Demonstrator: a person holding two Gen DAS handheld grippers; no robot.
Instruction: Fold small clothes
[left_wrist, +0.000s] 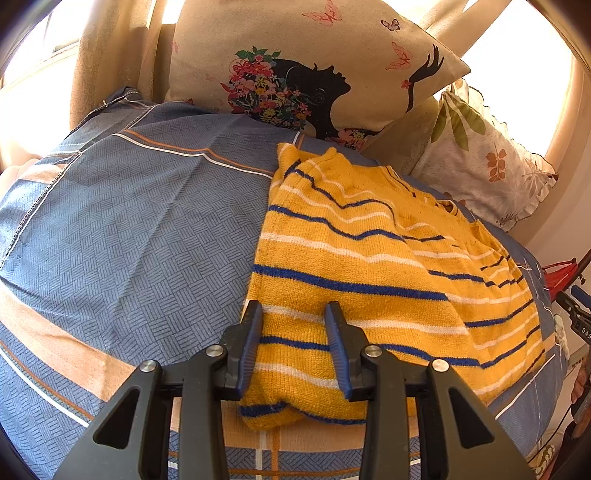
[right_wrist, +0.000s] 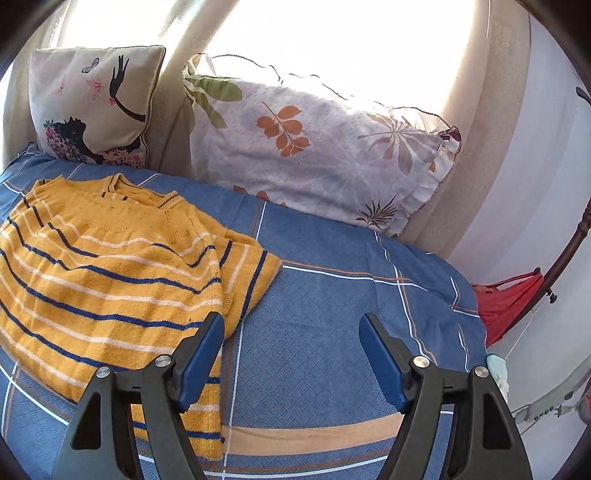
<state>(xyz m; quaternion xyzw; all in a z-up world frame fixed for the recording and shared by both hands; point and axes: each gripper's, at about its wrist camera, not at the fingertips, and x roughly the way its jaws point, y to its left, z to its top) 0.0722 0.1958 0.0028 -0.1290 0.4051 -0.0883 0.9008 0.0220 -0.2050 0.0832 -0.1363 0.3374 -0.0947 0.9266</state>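
One yellow striped sweater (left_wrist: 369, 277) lies flat on the blue patterned bedsheet (left_wrist: 129, 221) of a bed, and every place here is best read from that sweater. To its left the sheet is bare, which leaves room for folding. The left hand-held gripper (left_wrist: 295, 314) sits over the sweater's near left hem corner, its jaws partly spread with the knit showing between them; whether the fingers (left_wrist: 251, 339) already touch the fabric I cannot tell, but the pose looks like a reach for that corner so the left side can be lifted and turned inward. The sweater's long axis runs from the hem, nearest both cameras, away to the neckline (right_wrist: 140, 195), which points toward the pillows; the stripes cross that axis. Its left sleeve seems already tucked in or hidden, while the right short sleeve (right_wrist: 247, 273) is spread out sideways to the right. Beyond the neckline a beige cushion (left_wrist: 314, 66) with a printed silhouette leans upright, and right of it rests a leaf-print pillow (right_wrist: 314, 147). To the sweater's right, the right hand-held gripper (right_wrist: 291, 332) hovers with jaws wide apart and empty, its left finger over the hem edge, probably waiting to take the right side. Farther right, off the bed, something red (right_wrist: 513, 302) shows.
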